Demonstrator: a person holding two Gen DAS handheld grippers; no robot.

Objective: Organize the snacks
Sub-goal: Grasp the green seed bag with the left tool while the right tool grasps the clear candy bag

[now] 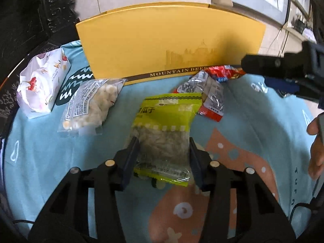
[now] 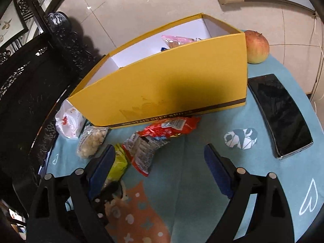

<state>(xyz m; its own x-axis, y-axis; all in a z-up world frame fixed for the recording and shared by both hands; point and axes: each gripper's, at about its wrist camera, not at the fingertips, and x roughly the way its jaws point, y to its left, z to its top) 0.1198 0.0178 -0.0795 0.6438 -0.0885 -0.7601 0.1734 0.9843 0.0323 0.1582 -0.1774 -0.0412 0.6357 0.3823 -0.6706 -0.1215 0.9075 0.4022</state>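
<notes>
the left gripper (image 1: 164, 154) pinches the green seed packet (image 1: 168, 125) by its sides, ready to lift it toward the yellow box (image 1: 172, 46) just beyond; the right gripper (image 2: 160, 162) hovers spread and empty above the red packets (image 2: 162, 133).

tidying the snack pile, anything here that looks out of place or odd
Two non-snacks share the table: a dark phone lying flat right of the yellow box, and an apple behind the box's corner. The snack packets lie loosely but intact in front of the box, nothing spilled.
</notes>
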